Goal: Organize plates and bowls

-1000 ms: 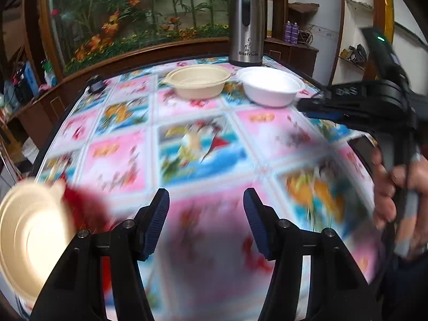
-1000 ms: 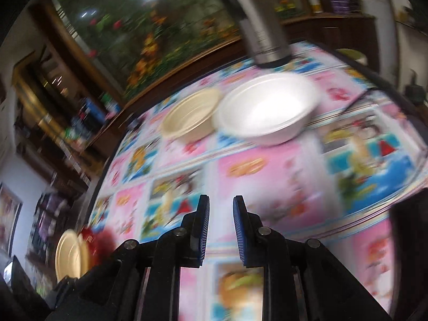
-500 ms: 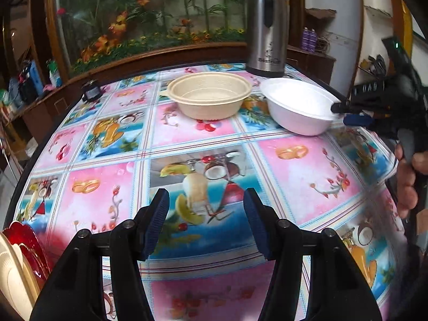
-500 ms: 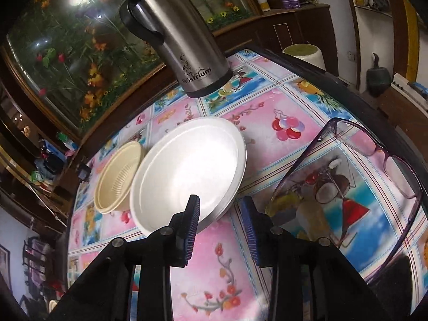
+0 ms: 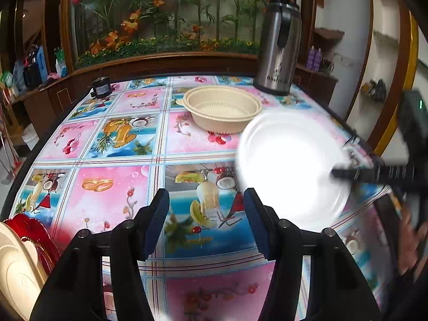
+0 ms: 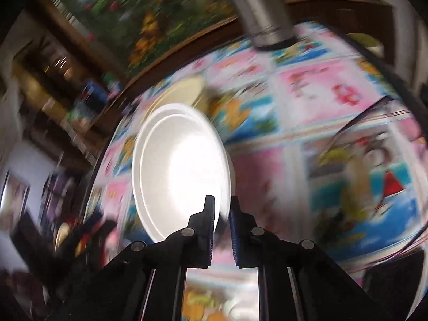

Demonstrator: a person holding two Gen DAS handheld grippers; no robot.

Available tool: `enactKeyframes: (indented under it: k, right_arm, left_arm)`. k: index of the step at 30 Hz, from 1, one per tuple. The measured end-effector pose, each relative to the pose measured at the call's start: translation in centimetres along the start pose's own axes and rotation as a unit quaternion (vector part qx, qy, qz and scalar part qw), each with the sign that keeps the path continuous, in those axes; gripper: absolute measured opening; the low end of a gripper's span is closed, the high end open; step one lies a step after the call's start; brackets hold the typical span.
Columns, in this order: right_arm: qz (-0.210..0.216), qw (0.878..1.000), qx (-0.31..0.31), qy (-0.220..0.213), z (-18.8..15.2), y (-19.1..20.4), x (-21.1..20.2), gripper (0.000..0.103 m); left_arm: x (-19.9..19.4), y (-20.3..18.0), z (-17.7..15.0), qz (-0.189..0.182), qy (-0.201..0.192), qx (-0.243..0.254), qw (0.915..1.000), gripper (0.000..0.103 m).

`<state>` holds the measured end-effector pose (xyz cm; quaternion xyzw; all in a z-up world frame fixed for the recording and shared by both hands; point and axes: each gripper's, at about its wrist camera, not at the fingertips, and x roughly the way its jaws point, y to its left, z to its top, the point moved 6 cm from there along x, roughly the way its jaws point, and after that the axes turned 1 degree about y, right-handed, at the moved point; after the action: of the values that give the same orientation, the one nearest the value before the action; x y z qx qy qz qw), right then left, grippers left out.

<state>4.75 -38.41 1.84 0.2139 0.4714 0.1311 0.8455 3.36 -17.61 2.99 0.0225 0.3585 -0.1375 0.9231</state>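
Note:
My right gripper [image 6: 221,214] is closing its jaws on the near rim of the white foam bowl [image 6: 182,165], and the pads press on it. The bowl tilts up off the table, blurred by motion. From the left wrist view the white bowl [image 5: 289,165] hangs at the right with the right gripper [image 5: 337,172] pinching its right edge. A beige plastic bowl [image 5: 222,108] stands behind it, also visible as the beige bowl [image 6: 184,93]. My left gripper [image 5: 206,214] is open over the tablecloth with nothing between its fingers. A red plate [image 5: 32,230] and a beige plate [image 5: 16,275] lie at the lower left.
A steel thermos jug [image 5: 278,48] stands at the back right of the table [image 5: 107,187], which has a pink and blue picture cloth. A small dark jar [image 5: 101,87] sits at the far left corner. Eyeglasses [image 6: 355,123] lie to the right of the white bowl.
The right gripper opened around the white bowl's rim, then shut on it, and the bowl has tipped up and moved leftward. The left gripper has drifted nearer the bowls, still open.

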Motion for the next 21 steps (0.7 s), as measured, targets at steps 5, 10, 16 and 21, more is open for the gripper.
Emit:
enactKeyframes:
  k: [5,10,16,21]
  right_arm:
    - [-0.039,0.998,-0.031,-0.046,-0.2,1.3,-0.6,0.027]
    - [-0.025,0.998,-0.010,-0.063,0.1,0.7,-1.4,0.027]
    - [-0.044,0.997,-0.031,-0.054,-0.8,1.7,-1.2,0.027]
    - [-0.058,0.996,-0.053,-0.047,-1.8,2.8,-0.8,0.027]
  left_arm:
    - [0.4,0.2,0.0,-0.009,0.011,-0.008,0.9999,0.056]
    - [0.9,0.1,-0.2,-0.020,0.023,-0.008,0.9995,0.056]
    - [1.5,-0.5,-0.7,-0.019,0.036,0.006,0.9991,0.056]
    - [2.3,-1.1,-1.3,-0.015,0.050,0.022,0.9984,0.056]
